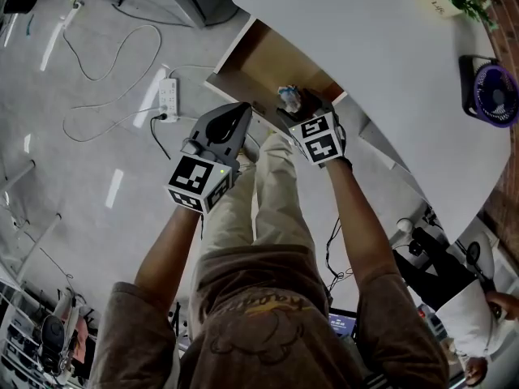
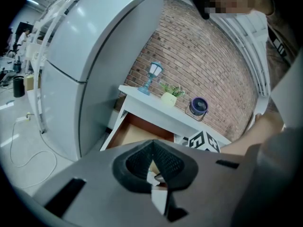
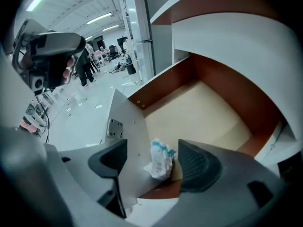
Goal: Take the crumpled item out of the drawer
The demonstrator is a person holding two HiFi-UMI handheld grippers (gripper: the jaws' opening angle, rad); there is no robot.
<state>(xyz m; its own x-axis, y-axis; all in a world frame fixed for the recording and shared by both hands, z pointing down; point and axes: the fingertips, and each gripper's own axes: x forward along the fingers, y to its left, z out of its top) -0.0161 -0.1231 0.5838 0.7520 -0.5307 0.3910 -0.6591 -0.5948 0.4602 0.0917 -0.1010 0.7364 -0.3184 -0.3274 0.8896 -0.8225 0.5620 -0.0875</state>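
Jaws of the right gripper (image 3: pixel 152 156) stand wide apart around a crumpled paper wad (image 3: pixel 161 163), which sits unpinched just beside one pad at the front edge of the open drawer (image 3: pixel 203 112); the left gripper (image 2: pixel 154 163) hangs outside the drawer, its jaws closed together on nothing
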